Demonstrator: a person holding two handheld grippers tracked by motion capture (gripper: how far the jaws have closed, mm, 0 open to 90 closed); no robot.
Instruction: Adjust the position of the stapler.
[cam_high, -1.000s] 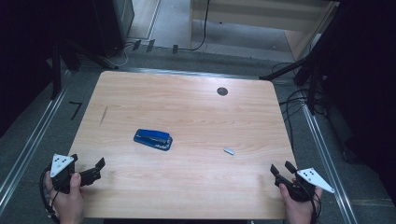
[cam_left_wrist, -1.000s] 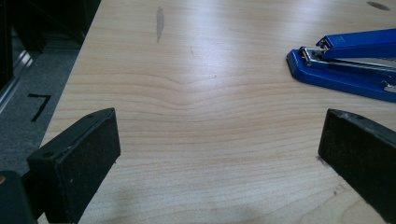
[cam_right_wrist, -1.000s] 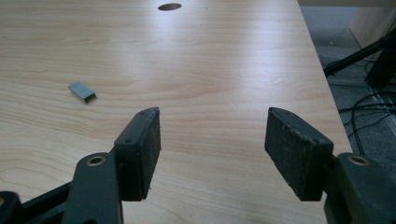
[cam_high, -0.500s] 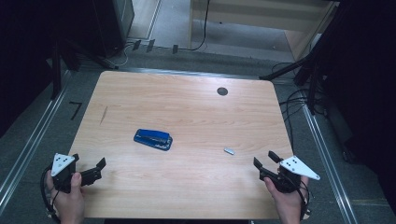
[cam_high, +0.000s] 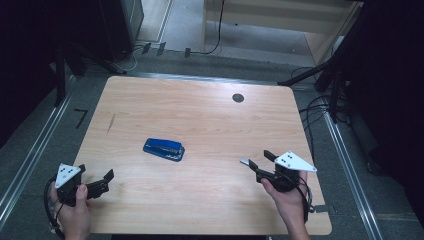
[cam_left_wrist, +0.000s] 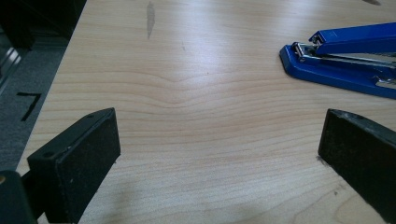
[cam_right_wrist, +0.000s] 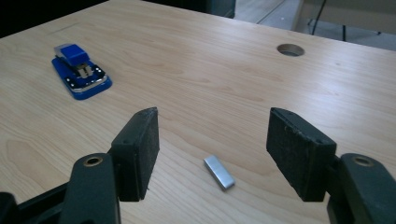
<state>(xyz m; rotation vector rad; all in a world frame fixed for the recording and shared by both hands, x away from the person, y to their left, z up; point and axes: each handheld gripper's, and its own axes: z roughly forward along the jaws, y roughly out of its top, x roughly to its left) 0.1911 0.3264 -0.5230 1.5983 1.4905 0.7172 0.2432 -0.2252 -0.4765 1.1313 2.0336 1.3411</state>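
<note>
Stapler (cam_high: 164, 149) on desk (cam_high: 200, 115), left of middle. Staple strip (cam_high: 244, 161) on desk, right of stapler, slightly nearer person, well apart from it. Right claw (cam_high: 261, 162) right of stapler, just beside strip; in right gripper view strip (cam_right_wrist: 218, 172) lies on desk between spread jaws. Left claw (cam_high: 95, 179) left of stapler and nearer person, at desk's near-left corner. Round hole (cam_high: 238, 98) in desk behind stapler, off to right, near far edge.

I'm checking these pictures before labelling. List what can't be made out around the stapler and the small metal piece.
- Stapler: its far end is cut off by the right edge of the left gripper view.
- Small metal piece: too small in the high view to identify.
- Right hand-held gripper: one jaw tip hides part of the piece in the high view.
</note>
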